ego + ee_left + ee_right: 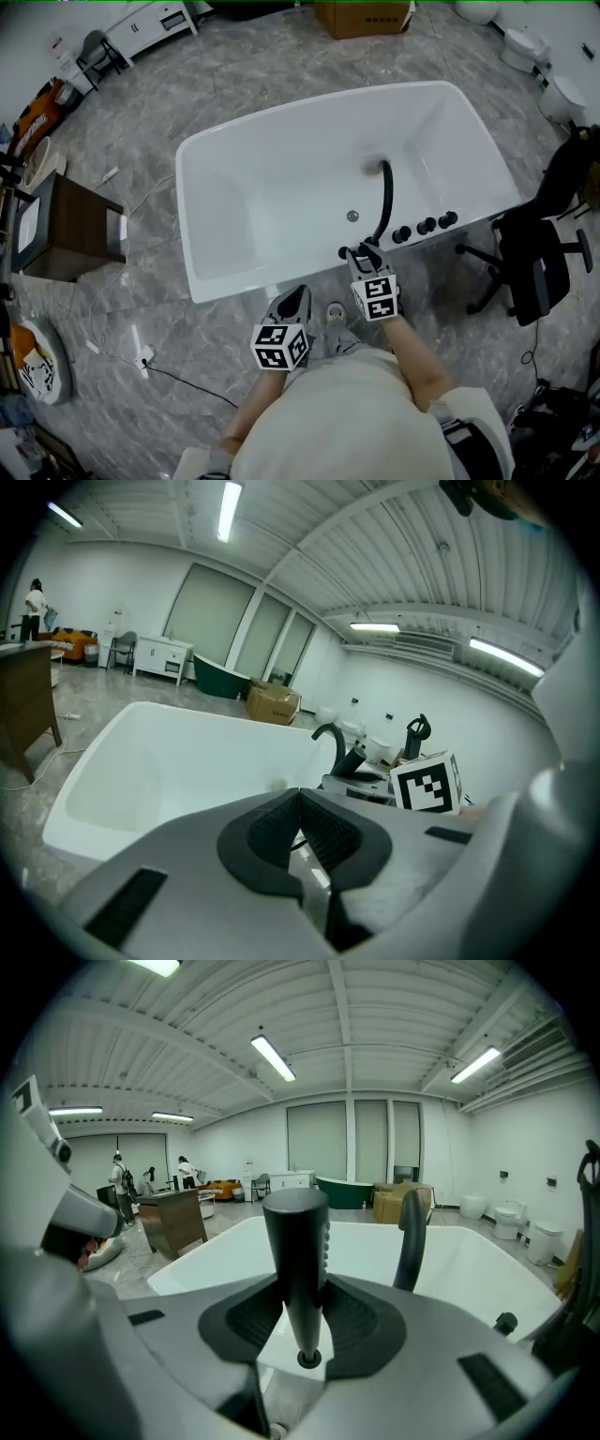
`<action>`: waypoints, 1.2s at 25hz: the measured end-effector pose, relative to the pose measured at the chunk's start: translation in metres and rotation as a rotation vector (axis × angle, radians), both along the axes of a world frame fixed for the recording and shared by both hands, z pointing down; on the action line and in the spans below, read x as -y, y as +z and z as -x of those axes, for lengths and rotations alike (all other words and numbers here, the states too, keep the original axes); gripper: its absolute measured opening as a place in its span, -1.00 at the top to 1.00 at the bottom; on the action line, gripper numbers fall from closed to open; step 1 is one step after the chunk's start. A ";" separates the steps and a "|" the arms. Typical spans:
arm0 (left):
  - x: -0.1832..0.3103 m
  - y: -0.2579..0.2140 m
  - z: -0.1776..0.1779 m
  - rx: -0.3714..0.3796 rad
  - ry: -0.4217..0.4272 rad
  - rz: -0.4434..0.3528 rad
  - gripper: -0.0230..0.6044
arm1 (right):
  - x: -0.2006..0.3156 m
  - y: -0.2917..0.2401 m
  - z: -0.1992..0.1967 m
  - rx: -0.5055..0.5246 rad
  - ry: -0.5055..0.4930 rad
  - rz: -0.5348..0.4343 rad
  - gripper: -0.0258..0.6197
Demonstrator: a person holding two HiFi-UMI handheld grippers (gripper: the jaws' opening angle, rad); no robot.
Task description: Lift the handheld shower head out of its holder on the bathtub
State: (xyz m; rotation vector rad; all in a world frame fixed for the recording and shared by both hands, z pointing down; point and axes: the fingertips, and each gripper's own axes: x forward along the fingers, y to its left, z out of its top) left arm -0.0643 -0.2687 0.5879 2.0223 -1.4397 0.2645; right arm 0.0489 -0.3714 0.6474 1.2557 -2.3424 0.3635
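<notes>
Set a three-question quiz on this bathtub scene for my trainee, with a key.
1. True or false: the left gripper is clamped on the black shower head.
2. How many black knobs sit in a row on the bathtub rim beside the curved spout? A two; B three; C five.
3. What seat stands on the floor right of the bathtub in the head view?

Key:
1. False: the right gripper holds it; the left is shut on nothing.
2. B.
3. A black office chair.
</notes>
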 end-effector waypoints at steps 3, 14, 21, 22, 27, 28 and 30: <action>-0.008 -0.003 0.003 -0.003 0.010 -0.010 0.86 | -0.008 -0.017 0.001 0.012 0.014 -0.031 0.48; -0.042 -0.018 0.007 -0.009 0.059 -0.040 0.86 | -0.042 -0.076 0.001 0.032 0.059 -0.139 0.48; -0.064 -0.026 0.012 -0.007 0.077 -0.065 0.86 | -0.071 -0.112 0.000 0.050 0.084 -0.206 0.48; -0.068 -0.026 0.012 -0.007 0.080 -0.067 0.86 | -0.076 -0.118 0.000 0.053 0.086 -0.218 0.48; -0.090 -0.027 0.010 -0.010 0.091 -0.074 0.86 | -0.100 -0.145 -0.003 0.069 0.094 -0.279 0.48; -0.094 -0.027 0.008 -0.011 0.095 -0.076 0.86 | -0.105 -0.150 -0.005 0.073 0.099 -0.289 0.48; -0.104 -0.028 0.008 -0.011 0.098 -0.080 0.86 | -0.113 -0.157 -0.007 0.080 0.106 -0.303 0.48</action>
